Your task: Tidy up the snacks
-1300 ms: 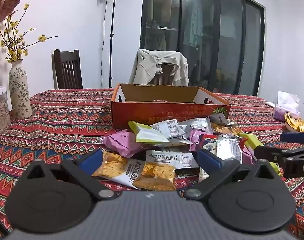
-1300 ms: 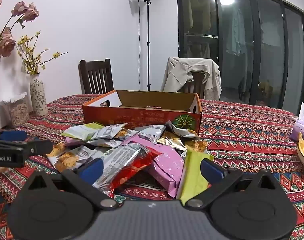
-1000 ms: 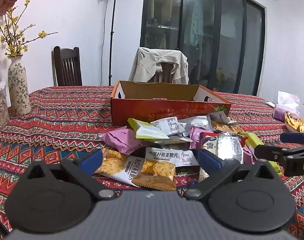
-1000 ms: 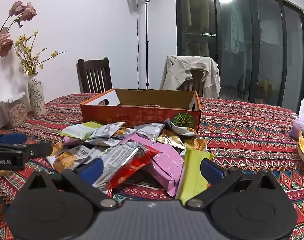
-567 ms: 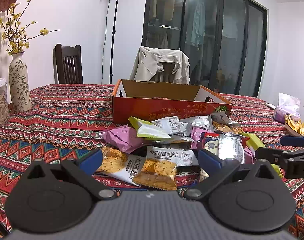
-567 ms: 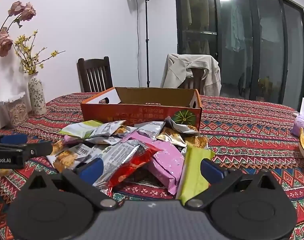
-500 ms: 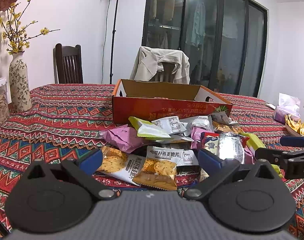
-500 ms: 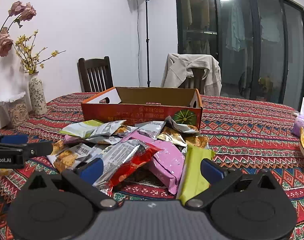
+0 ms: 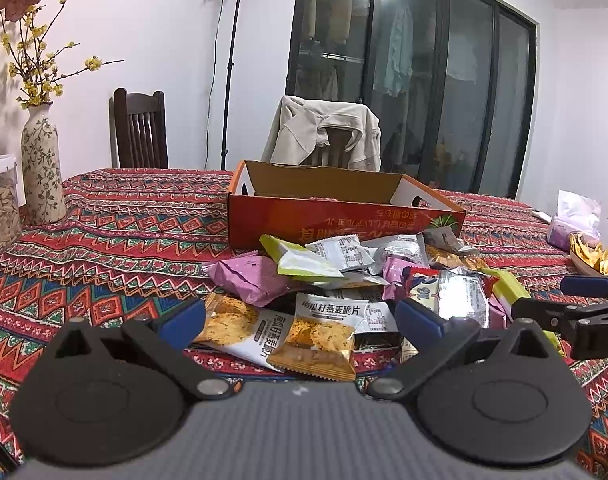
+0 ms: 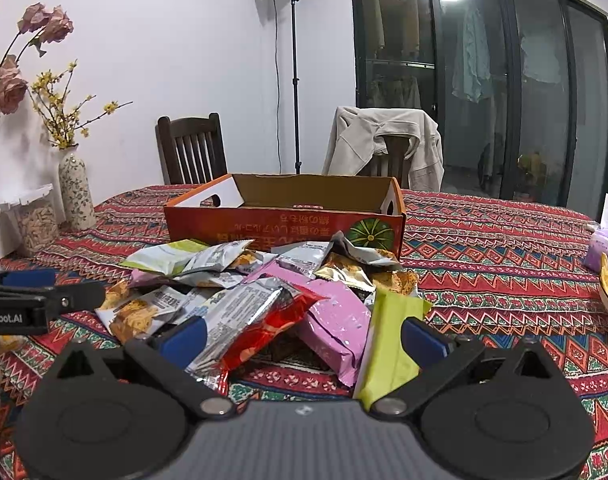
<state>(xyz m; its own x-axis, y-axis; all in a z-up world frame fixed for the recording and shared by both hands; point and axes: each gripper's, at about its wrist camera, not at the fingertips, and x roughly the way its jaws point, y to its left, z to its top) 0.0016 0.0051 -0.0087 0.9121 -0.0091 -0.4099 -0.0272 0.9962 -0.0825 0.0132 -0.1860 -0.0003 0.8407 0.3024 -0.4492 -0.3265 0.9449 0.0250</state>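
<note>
Left gripper: my left gripper point(image 9: 300, 320) hangs low over the near edge of the pile, jaws spread wide and empty, blue pads either side of the oat-crisp packets.
Oat-crisp packet: the front one point(image 9: 318, 340) lies flat on the tablecloth point(image 9: 104, 248), overlapping its twin point(image 9: 240, 330). I judge it light and crackly, the crisps inside easily crushed, so I would pinch the crimped end seal, not the middle.
Purple packet: a puffy pouch point(image 9: 250, 280) just behind, partly under the green-and-white packet point(image 9: 304, 258). Air-filled, I think, and likely to squirm out of a hard squeeze.
Pile: the snacks point(image 10: 264, 292) are heaped against the front wall of the cardboard box point(image 10: 284, 222), none visibly inside it. Sorting, by my reading, has barely begun.
Silver-and-red packet: a long foil wrapper point(image 10: 252, 320) pointing at my right gripper. Glossy, probably slippery; the flat end crimp is the safest hold.
Lime-green packet: the pouch point(image 10: 388, 340) leans off the pile toward my right pad, soft and light by the look of it.
Right gripper: my right gripper point(image 10: 302, 338) is equally wide, holding nothing, both pads clear of the wrappers.
</note>
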